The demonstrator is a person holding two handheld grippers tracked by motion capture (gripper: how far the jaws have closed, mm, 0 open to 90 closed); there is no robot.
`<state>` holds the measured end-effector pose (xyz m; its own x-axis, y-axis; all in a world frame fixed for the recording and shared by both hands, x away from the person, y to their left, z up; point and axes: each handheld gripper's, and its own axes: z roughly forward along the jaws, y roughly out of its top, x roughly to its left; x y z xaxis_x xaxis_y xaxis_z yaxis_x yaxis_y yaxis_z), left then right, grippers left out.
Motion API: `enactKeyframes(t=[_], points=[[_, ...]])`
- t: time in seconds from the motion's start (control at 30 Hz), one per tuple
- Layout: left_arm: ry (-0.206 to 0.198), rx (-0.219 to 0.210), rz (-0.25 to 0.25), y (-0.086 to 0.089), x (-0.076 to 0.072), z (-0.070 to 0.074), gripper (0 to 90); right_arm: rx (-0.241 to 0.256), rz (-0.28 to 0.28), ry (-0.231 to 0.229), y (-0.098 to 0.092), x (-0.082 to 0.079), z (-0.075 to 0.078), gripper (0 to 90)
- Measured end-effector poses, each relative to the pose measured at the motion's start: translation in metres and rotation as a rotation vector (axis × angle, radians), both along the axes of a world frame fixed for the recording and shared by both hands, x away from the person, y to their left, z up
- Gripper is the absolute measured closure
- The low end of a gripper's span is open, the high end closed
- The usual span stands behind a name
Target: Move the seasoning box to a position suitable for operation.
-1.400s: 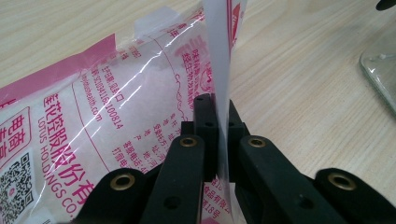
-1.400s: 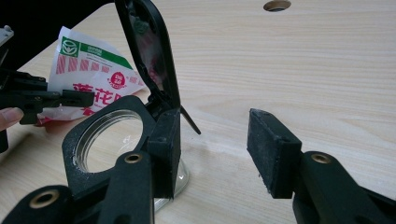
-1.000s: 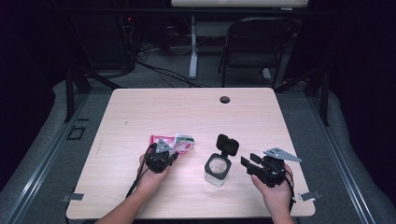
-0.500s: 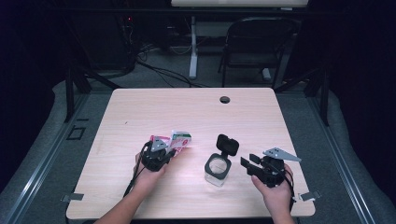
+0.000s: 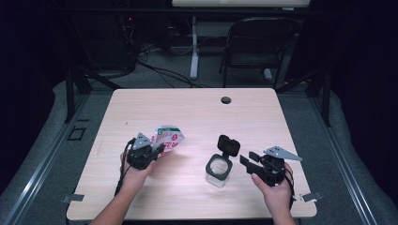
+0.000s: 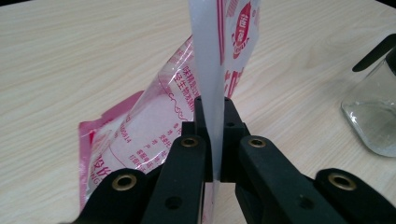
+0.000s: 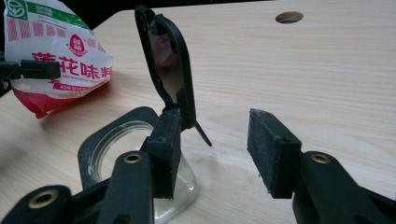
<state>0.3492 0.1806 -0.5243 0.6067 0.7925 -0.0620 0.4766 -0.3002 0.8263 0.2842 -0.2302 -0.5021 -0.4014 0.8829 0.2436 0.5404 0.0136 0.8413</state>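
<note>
A white and red printed snack packet (image 5: 167, 138) rests with its lower end on the wooden table (image 5: 197, 112). My left gripper (image 5: 156, 150) is shut on its edge. In the left gripper view the packet (image 6: 224, 46) rises between the closed jaws of that gripper (image 6: 212, 140). A clear glass jar (image 5: 218, 169) with a black collar stands at centre right, its black flip lid (image 5: 228, 144) tipped up and open. My right gripper (image 5: 247, 160) is open just right of the jar. Seen from that gripper (image 7: 217, 149), the lid (image 7: 168, 70) is ahead of its left jaw.
A round cable hole (image 5: 225, 100) sits near the table's far edge. A folding chair (image 5: 253, 51) and cables lie on the floor beyond the table. Metal brackets mark the near corners (image 5: 312, 197).
My left gripper has drawn the packet a little to the left and tilted it more upright. The right gripper and the jar have stayed put.
</note>
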Motion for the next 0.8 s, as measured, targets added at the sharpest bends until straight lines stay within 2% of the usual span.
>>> enactKeyframes(t=[0.23,0.33,0.5,0.8], points=[[-0.013,-0.017,0.024,0.012,-0.001,0.004,90.0,0.014,0.002,-0.003,0.004,0.003,0.000,53.9],[-0.024,-0.013,0.031,0.016,-0.002,0.008,90.0,0.003,0.007,-0.002,0.005,0.005,0.000,54.3],[-0.036,-0.037,0.048,0.025,0.000,0.016,90.0,-0.002,0.013,-0.006,0.006,0.007,0.002,54.7],[-0.081,0.002,0.072,0.035,0.005,0.035,90.0,0.004,0.018,-0.006,0.007,0.010,0.001,54.7]])
